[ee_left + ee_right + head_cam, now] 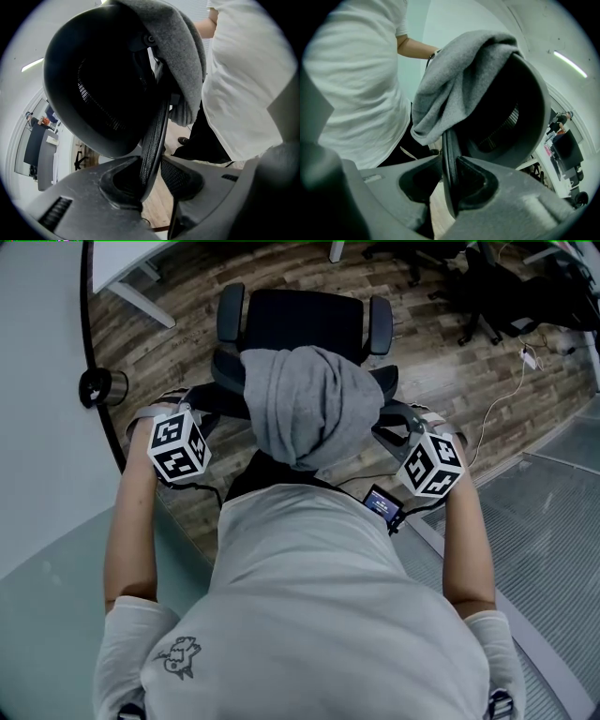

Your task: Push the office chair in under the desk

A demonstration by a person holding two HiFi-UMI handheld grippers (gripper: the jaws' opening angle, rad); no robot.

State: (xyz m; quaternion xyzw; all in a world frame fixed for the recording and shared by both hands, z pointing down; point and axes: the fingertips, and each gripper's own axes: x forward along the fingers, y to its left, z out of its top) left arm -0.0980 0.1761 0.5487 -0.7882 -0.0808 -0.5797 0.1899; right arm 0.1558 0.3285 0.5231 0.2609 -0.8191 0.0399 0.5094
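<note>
The black office chair (300,320) stands in front of me on the wood floor, its seat facing away. A grey hoodie (309,404) hangs over its backrest. My two grippers flank the backrest, with marker cubes at left (178,446) and right (431,465). In the left gripper view the backrest's rim (154,136) runs between the jaws of my left gripper (157,173). It lies against one pad, a gap shows at the other, and the gripper is open. My right gripper (450,183) is shut on the rim (449,150) below the hoodie (454,79).
A white desk (122,263) with slanted legs sits at the top left. A pale curved surface with a black edge (89,343) runs down the left. Other black chairs (487,296) and a white cable (530,357) lie at the top right. Metal grating (553,512) covers the floor at right.
</note>
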